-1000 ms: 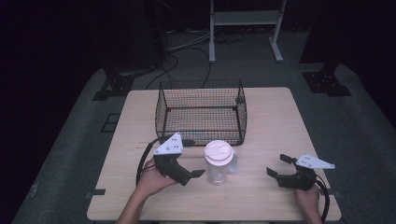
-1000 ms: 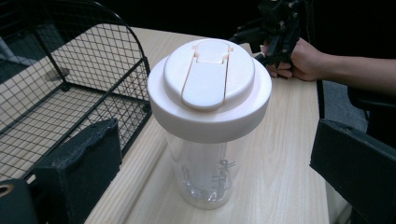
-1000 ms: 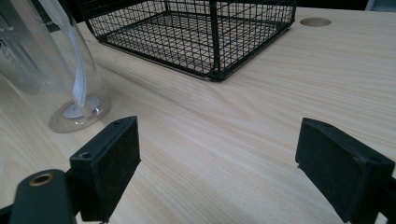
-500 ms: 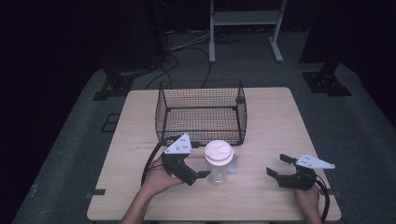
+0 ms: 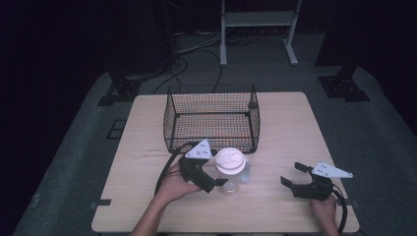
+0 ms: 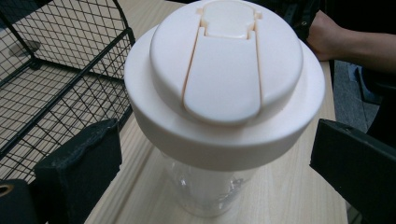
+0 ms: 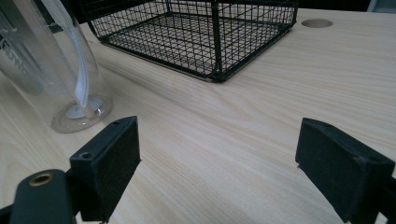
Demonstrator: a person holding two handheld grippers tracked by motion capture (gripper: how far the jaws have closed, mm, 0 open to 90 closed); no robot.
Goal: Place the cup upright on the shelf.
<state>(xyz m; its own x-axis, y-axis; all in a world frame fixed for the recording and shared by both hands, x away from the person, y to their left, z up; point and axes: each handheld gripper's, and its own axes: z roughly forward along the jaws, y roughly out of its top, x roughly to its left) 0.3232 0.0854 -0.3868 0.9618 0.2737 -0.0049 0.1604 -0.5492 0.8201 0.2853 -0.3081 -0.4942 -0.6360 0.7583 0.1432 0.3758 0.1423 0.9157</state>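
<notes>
A wooden table is seen from the high view, with a black wire basket standing on its far half, near the centre. A clear plastic cup capped with a cream flip-top lid stands upright on the table just near of the basket's near wall, slightly right of the basket's centre.

The left gripper is held by the person's left hand at the cup's left side. Its jaws are spread and are placed either side of the cup. In the left gripper view the lid is seen between the two black pads, with a gap visible at each side; the clear body is framed below, and no contact with either pad is shown. The basket is seen to the left of that view, and the other forearm at its upper right.

The right gripper is held low over the table at the near right, well apart from the cup, by the right hand. Its jaws are released and wide apart, with nothing between them; bare table is seen between the pads in the right gripper view. In that view the cup's base is seen at the far left, resting flat on the wood, and a corner of the basket is seen beyond. A round hole in the tabletop is noted at the far right.
</notes>
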